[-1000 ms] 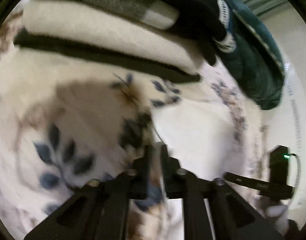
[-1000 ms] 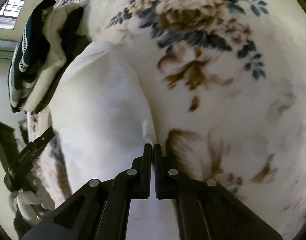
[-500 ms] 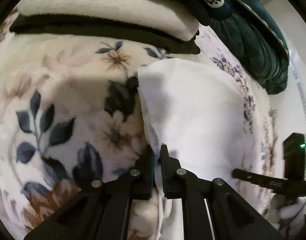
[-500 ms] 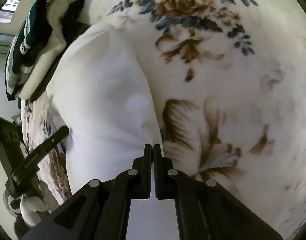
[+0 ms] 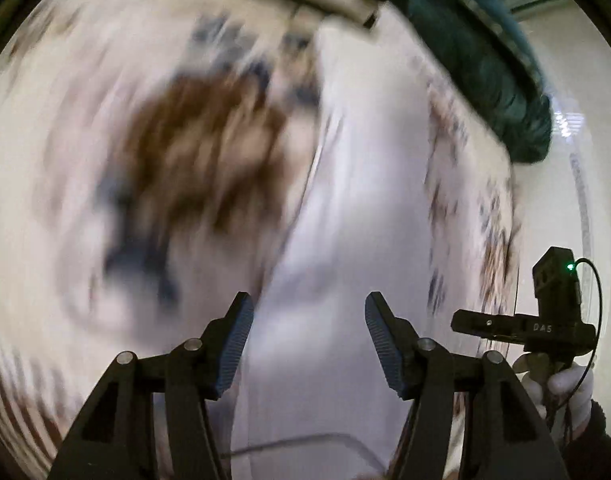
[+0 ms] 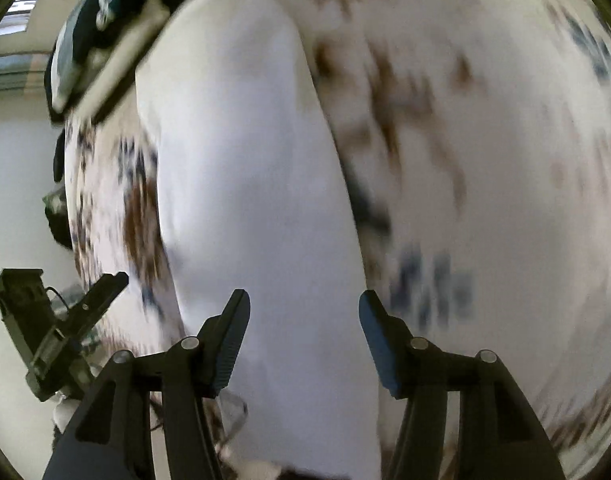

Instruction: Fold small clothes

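A white garment (image 5: pixel 365 184) lies as a long folded strip on the floral bedspread (image 5: pixel 105 160); it also shows in the right wrist view (image 6: pixel 245 160). My left gripper (image 5: pixel 307 340) is open and empty, just above the garment's near end. My right gripper (image 6: pixel 303 336) is open and empty, over the garment's near end too. Both views are motion-blurred. The right gripper shows at the right edge of the left wrist view (image 5: pixel 545 320), and the left gripper at the left edge of the right wrist view (image 6: pixel 57 320).
A stack of folded clothes, cream, black and dark teal (image 5: pixel 485 60), sits at the far end of the garment; it shows in the right wrist view (image 6: pixel 101 28). The floral bedspread (image 6: pixel 485 160) stretches to the right. A pale wall lies beyond the bed's edge.
Both grippers have opened and let go of the white garment, which now lies on the bedspread. Both cameras have pulled back and are moving, blurring the views.
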The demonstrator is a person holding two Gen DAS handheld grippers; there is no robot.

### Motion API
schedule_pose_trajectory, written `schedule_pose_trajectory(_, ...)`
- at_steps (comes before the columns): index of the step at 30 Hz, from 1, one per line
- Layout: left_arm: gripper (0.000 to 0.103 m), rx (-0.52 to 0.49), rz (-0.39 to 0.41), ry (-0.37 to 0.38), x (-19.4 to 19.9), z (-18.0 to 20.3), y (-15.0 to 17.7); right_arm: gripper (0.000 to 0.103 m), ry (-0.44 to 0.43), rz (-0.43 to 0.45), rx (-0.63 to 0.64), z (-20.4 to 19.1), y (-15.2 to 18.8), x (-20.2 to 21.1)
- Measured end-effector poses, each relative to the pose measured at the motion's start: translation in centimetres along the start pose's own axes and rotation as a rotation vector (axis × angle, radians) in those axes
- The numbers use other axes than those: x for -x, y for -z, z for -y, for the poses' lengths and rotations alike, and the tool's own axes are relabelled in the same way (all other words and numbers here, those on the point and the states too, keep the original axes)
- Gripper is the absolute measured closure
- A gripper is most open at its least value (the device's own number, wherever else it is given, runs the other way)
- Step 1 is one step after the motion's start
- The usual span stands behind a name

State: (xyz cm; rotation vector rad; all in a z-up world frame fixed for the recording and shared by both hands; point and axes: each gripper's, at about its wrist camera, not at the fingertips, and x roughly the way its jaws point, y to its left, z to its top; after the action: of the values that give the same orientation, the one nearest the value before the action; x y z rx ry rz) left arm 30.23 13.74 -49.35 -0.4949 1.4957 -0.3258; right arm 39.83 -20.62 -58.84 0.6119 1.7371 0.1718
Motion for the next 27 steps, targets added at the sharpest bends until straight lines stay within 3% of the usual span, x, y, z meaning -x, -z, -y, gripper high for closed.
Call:
schedule_pose_trajectory(3,0.047,0.056,-0.111,-0.02,-2.0,-0.6,6.1,0.044,0.019,-0.095,-0.032,1.4,5.7,-2.4)
schedule_pose_trajectory(6,0.047,0.035,-0.191,-0.112,-4.3,-1.8,10.7,0.044,0.06,-0.209,-0.083,3.6,10.8,-6.3)
schedule_pose_trajectory(8,0.047,0.02,-0.225,-0.159,-6.2,-2.6,12.7,0.044,0.122,-0.253,-0.082,4.5,13.2,-8.9)
schedule_pose_trajectory(11,0.047,0.038,-0.233,-0.174,-6.5,-2.2,12.7,0.044,0.198,-0.288,-0.083,5.3,15.3,-11.5)
schedule_pose_trajectory(14,0.047,0.009,-0.169,-0.137,-4.6,0.5,8.8,0.044,0.175,-0.281,-0.094,4.5,14.4,-10.6)
schedule_pose_trajectory(19,0.047,-0.055,0.007,-0.068,-1.9,5.0,-2.3,0.044,0.106,-0.123,-0.022,0.7,8.7,-4.1)
schedule_pose_trajectory(23,0.044,-0.077,0.121,-0.032,-1.8,7.3,-12.4,0.042,0.043,0.044,0.064,-3.0,0.3,1.1)
schedule_pose_trajectory(25,0.044,-0.067,0.146,-0.017,-3.2,7.7,-17.5,0.041,0.007,0.139,0.083,-4.2,-4.9,2.9)
schedule_pose_trajectory(27,0.044,-0.054,0.151,-0.008,-5.2,7.8,-21.2,0.041,-0.013,0.18,0.104,-4.9,-9.7,3.5)
